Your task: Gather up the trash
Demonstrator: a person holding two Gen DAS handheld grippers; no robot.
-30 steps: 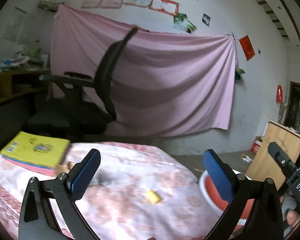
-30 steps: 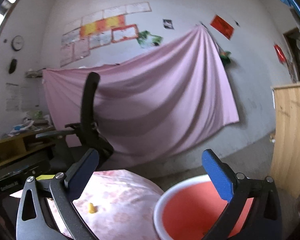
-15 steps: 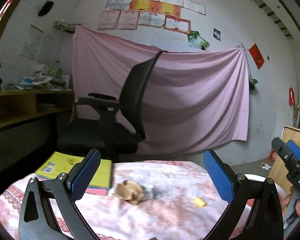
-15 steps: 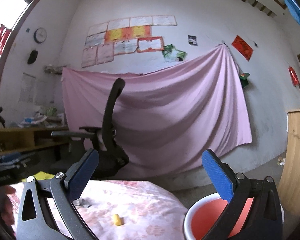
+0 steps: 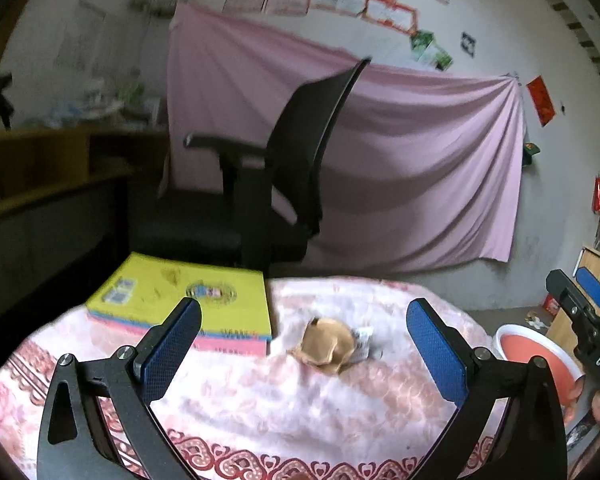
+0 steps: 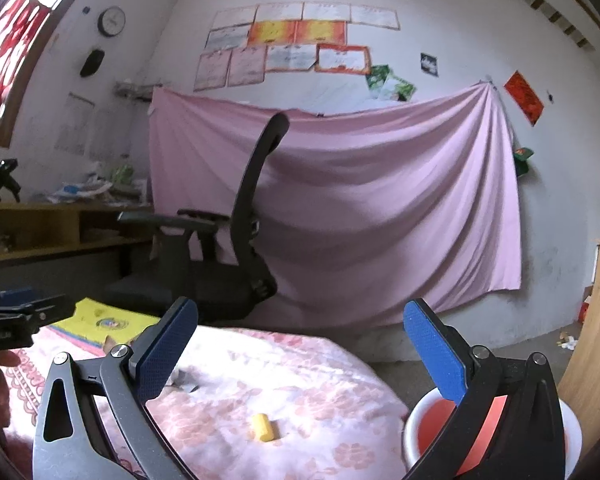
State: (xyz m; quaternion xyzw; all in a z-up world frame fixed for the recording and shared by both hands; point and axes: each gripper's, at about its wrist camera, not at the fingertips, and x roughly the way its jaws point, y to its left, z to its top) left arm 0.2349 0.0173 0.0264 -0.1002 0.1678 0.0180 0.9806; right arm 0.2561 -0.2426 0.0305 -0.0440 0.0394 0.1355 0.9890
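Note:
A crumpled brown paper scrap [image 5: 326, 346] lies on the pink flowered cloth [image 5: 260, 400], with a small silver wrapper [image 5: 364, 344] touching its right side. My left gripper [image 5: 304, 354] is open, and the scrap sits ahead between its blue pads. A small yellow piece [image 6: 265, 433] lies on the cloth in the right wrist view, ahead of my open, empty right gripper [image 6: 300, 352]. The red basin with a white rim [image 6: 492, 432] stands low at the right, partly behind the right finger. The right gripper [image 5: 592, 320] also shows at the left view's right edge.
A yellow book [image 5: 184, 300] lies on the cloth left of the scrap. A black office chair [image 5: 284, 184] stands behind the table before a pink hanging sheet [image 6: 380, 200]. A wooden shelf [image 6: 52, 232] is at left, a wooden cabinet [image 6: 596, 340] at right.
The left gripper has swung left, bringing the brown scrap and wrapper between its fingers. The right view has tilted down, so the yellow piece looks nearer. Both grippers stay open.

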